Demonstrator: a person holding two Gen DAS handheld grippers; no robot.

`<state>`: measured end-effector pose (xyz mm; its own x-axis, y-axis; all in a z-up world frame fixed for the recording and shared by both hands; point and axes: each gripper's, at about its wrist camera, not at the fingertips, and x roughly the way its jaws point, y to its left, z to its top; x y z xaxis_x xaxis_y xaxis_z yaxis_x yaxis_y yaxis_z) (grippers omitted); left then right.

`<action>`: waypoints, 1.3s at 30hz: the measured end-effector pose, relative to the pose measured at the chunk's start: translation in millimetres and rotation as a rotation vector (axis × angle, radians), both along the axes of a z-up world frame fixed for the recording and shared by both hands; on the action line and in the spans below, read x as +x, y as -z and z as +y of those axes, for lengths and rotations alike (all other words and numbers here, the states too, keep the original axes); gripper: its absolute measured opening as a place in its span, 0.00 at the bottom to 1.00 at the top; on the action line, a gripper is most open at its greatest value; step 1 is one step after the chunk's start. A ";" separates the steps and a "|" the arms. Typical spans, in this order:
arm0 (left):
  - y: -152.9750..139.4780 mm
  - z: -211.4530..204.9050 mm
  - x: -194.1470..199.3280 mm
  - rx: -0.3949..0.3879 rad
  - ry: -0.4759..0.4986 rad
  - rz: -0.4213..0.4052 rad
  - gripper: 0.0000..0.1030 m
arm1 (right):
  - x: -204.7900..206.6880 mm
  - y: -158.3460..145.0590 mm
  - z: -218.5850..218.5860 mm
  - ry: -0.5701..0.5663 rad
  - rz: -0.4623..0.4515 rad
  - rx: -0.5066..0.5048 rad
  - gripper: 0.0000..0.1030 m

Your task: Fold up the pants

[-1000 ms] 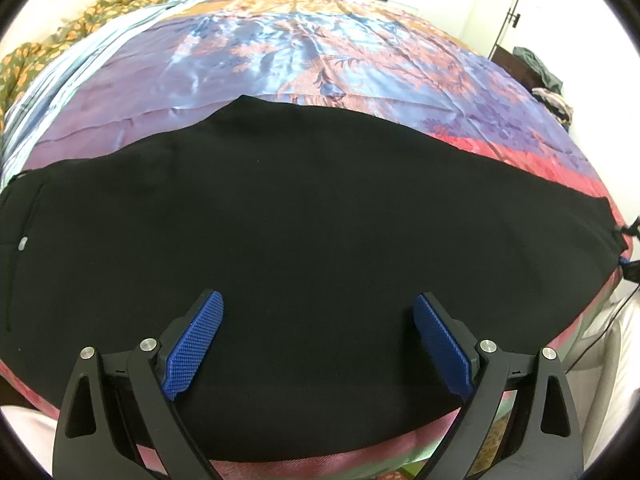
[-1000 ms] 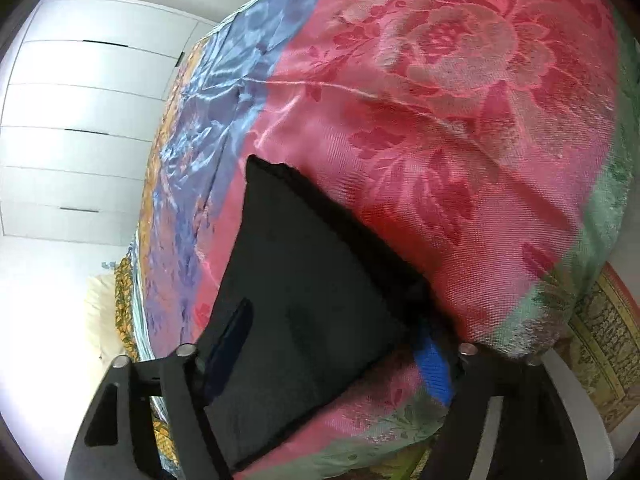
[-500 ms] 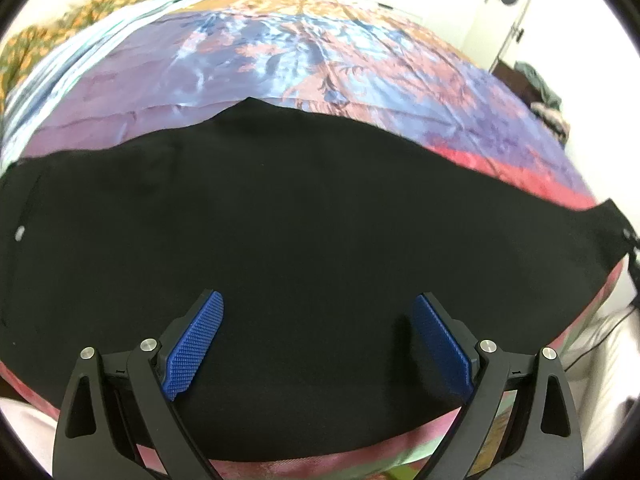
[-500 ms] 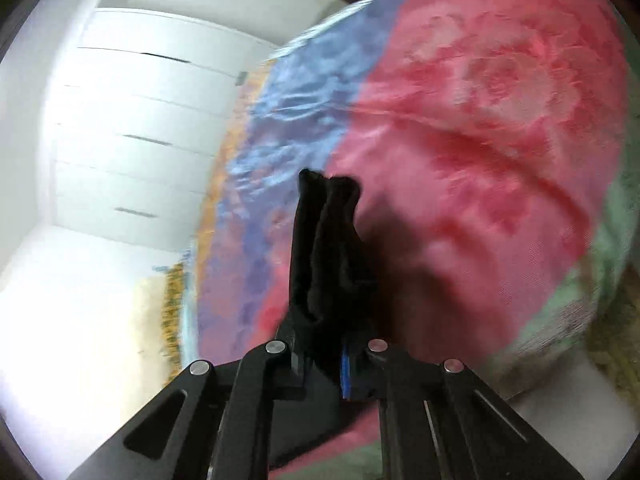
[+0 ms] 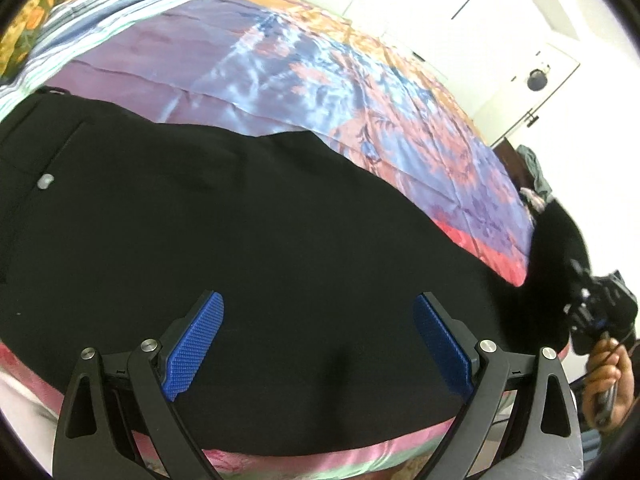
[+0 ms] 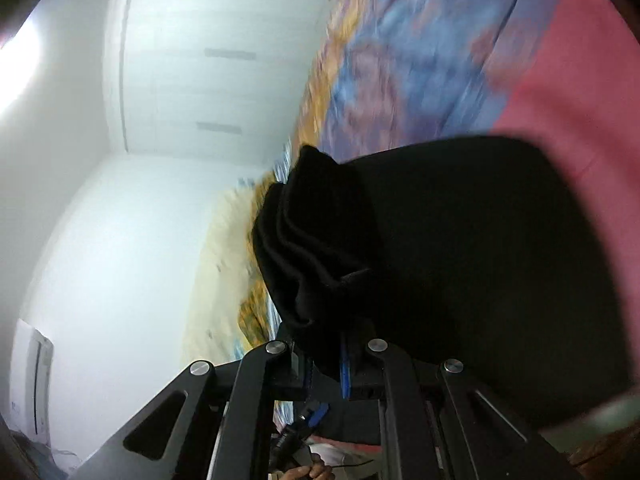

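Note:
Black pants (image 5: 248,232) lie spread across a bed with a shiny floral bedspread (image 5: 304,72); the waist end with a small grey button (image 5: 46,181) is at the left. My left gripper (image 5: 318,344) hovers open over the middle of the pants, blue pads wide apart and nothing between them. At the far right of the left wrist view my right gripper (image 5: 588,304), held by a hand (image 5: 610,372), lifts the leg end. In the right wrist view the right gripper (image 6: 325,364) is shut on the bunched black hem of the pants (image 6: 460,264), which hangs raised over the pink part of the bedspread (image 6: 580,80).
White wardrobe doors (image 6: 208,60) and a white wall stand beyond the bed. A door (image 5: 536,76) and a pile of clothes (image 5: 534,176) are at the far right. Patterned orange-green bedding (image 5: 24,28) lies at the head end. The bed's near edge (image 5: 320,456) runs below my left gripper.
My right gripper closed on the leg hem and swung it up and inward over the bed. The left gripper shifted and rolled, so the waist end now shows more at the left.

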<state>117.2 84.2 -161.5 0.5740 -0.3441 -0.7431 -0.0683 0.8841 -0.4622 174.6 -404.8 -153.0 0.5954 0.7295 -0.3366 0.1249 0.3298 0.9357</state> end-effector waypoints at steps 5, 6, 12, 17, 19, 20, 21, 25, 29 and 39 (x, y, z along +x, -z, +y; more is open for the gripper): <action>0.1 6.7 -3.4 -0.003 -0.019 0.005 0.94 | 16.7 30.5 107.2 -0.129 0.041 -0.071 0.10; 0.1 8.4 -3.5 -0.008 -0.026 0.005 0.94 | 16.8 34.3 129.7 -0.168 0.041 -0.087 0.10; 2.9 25.2 -4.1 -0.053 -0.084 0.008 0.94 | -2.5 32.5 255.1 -0.534 -0.122 -0.517 0.28; 1.5 38.5 -8.5 -0.116 -0.108 -0.003 0.94 | -45.9 18.6 266.4 -0.656 -0.319 -0.828 0.89; -3.5 35.3 -8.6 -0.146 -0.092 -0.014 0.93 | -67.7 4.7 242.7 -0.630 -0.372 -0.888 0.89; -8.1 30.6 -10.4 -0.154 -0.071 -0.028 0.90 | -72.8 0.8 229.9 -0.607 -0.378 -0.906 0.90; -14.0 23.2 -12.3 -0.154 -0.038 -0.049 0.85 | -81.0 -3.5 211.5 -0.566 -0.376 -0.926 0.90; -36.3 -33.8 -11.8 -0.038 0.170 -0.098 0.73 | -108.0 -16.1 145.8 -0.410 -0.326 -0.936 0.92; -24.9 -69.2 -1.8 0.049 0.248 -0.034 0.56 | -117.5 -23.6 108.7 -0.262 -0.283 -0.889 0.93; -1.9 -85.1 8.0 0.149 0.206 0.062 0.11 | -108.0 -23.1 98.8 -0.223 -0.282 -0.859 0.93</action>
<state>125.2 -0.9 -159.6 0.4550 -0.3333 -0.8258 0.0956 0.9402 -0.3268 66.7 -306.0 -129.9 0.6129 0.4051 -0.6784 -0.2198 0.9121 0.3461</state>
